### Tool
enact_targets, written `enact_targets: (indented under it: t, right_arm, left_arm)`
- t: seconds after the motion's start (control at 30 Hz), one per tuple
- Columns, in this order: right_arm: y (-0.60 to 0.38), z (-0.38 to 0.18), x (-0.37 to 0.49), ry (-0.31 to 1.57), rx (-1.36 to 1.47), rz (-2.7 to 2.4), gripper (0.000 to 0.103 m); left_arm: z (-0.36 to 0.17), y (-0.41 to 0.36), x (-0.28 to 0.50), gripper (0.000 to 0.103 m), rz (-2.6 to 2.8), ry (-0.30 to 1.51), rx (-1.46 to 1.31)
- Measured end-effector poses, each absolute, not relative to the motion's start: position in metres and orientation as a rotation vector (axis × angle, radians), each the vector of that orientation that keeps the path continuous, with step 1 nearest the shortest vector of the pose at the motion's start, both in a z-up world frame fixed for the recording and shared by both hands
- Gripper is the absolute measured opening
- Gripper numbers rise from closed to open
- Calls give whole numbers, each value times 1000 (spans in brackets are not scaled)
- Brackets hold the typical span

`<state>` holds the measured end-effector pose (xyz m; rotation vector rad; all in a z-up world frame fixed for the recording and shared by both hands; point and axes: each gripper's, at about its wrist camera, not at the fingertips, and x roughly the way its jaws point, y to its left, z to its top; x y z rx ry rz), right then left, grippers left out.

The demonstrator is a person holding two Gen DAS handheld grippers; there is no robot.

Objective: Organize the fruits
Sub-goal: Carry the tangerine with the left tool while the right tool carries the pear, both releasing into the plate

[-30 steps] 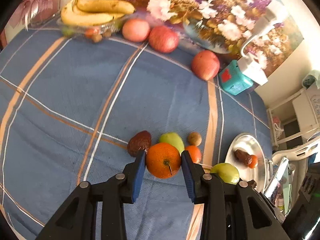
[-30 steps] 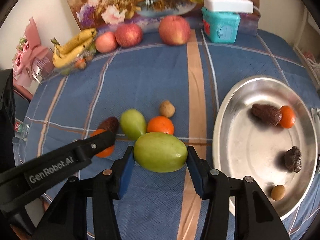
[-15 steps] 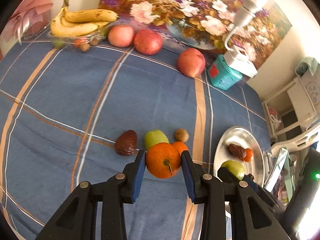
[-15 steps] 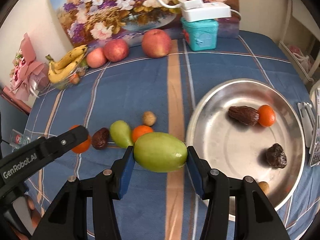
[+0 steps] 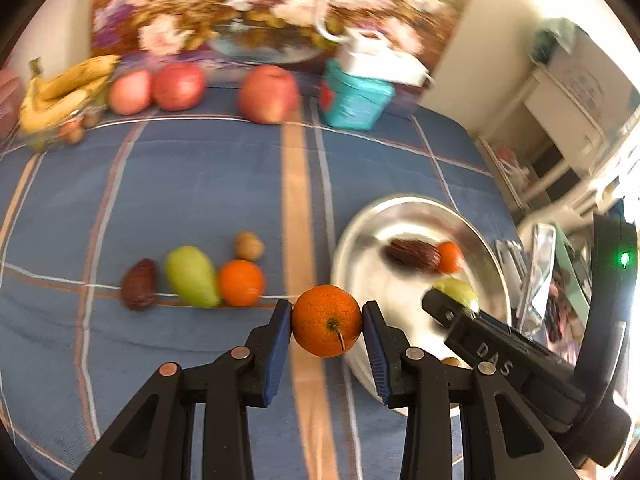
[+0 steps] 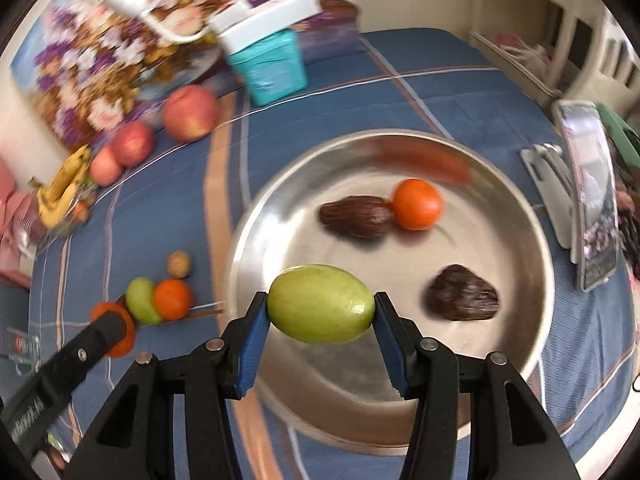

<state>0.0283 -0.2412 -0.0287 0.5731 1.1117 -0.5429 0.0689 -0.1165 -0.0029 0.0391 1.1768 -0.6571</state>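
My left gripper (image 5: pixel 326 322) is shut on an orange (image 5: pixel 326 320), held above the cloth just left of the steel plate (image 5: pixel 360 240). My right gripper (image 6: pixel 320 310) is shut on a green oval fruit (image 6: pixel 320 308), held over the near left part of the plate (image 6: pixel 520 320). The plate holds a dark date (image 6: pixel 354 216), a small orange (image 6: pixel 418 204) and a dark wrinkled fruit (image 6: pixel 462 294). On the cloth lie a dark date (image 5: pixel 138 284), a green pear (image 5: pixel 192 276), a small orange (image 5: pixel 240 282) and a brown nut (image 5: pixel 248 246).
Three red apples (image 5: pixel 268 94) and bananas (image 5: pixel 60 92) line the far edge by a flower painting. A teal box (image 5: pixel 354 100) stands at the back. A phone on a stand (image 6: pixel 588 192) is right of the plate.
Both grippers have moved right toward the plate with their fruits. The green fruit is now over the plate; the orange has left the cluster on the cloth.
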Motion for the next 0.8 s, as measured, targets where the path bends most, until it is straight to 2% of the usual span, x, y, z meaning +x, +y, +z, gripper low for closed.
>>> enact_targets:
  t: [0.5,0.8]
  right_arm:
    - [-274,-33,4,1082,666,-613,54]
    - [-282,-36,-2,1082,692,-644,54]
  left_arm:
    - [-24,-159,60,38,-682,1219,69]
    - [-27,-163,56,42,-703,1233,87]
